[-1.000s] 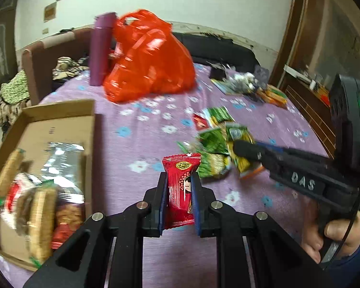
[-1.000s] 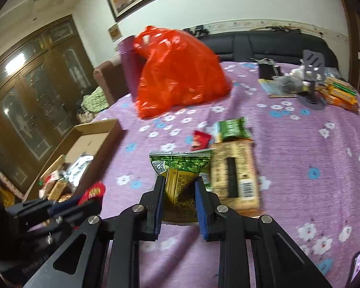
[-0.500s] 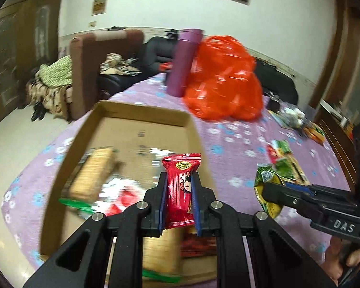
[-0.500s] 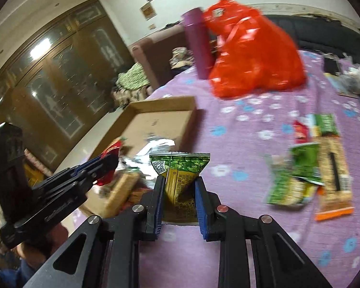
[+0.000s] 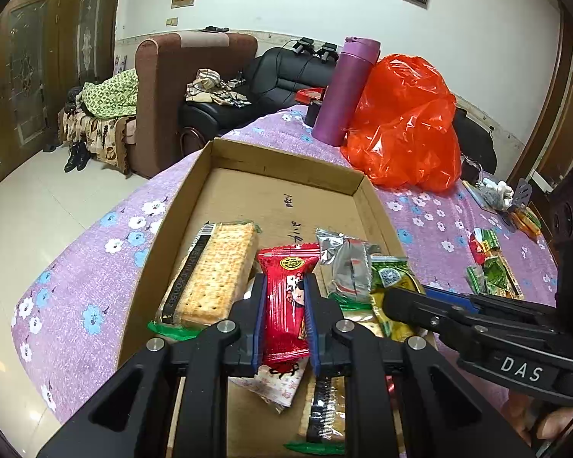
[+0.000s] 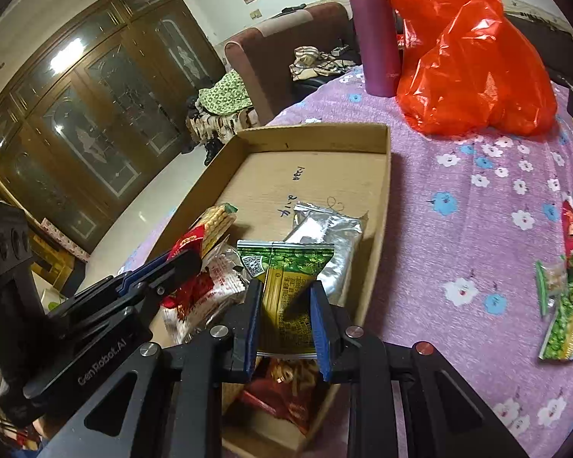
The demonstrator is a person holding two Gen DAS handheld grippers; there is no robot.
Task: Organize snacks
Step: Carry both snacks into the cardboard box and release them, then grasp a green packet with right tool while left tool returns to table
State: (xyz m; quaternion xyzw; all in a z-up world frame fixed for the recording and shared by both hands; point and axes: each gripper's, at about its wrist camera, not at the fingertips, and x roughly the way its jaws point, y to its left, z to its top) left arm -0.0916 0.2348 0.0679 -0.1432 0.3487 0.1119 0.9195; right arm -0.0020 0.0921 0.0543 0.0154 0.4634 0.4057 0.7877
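My left gripper (image 5: 285,305) is shut on a red snack packet (image 5: 286,297) and hangs over the near half of the open cardboard box (image 5: 279,168). Beside it on the right, my right gripper (image 6: 285,307) is shut on a green and yellow snack packet (image 6: 286,286), also above the box (image 6: 309,135). Inside lie a cracker pack (image 5: 214,271), a silver packet (image 5: 347,263) and other snacks. The right gripper (image 5: 395,299) reaches in from the right in the left wrist view; the left gripper (image 6: 187,263) comes in from the left in the right wrist view.
More snack packets (image 6: 565,297) lie loose on the purple flowered tablecloth (image 6: 458,229) to the right of the box. A purple flask (image 5: 345,91) and an orange-red plastic bag (image 5: 405,122) stand beyond the box. The table's edge drops to the floor at the left.
Both grippers have swung left from the loose pile on the cloth to over the box, each carrying its packet. The box now fills the middle of both views.
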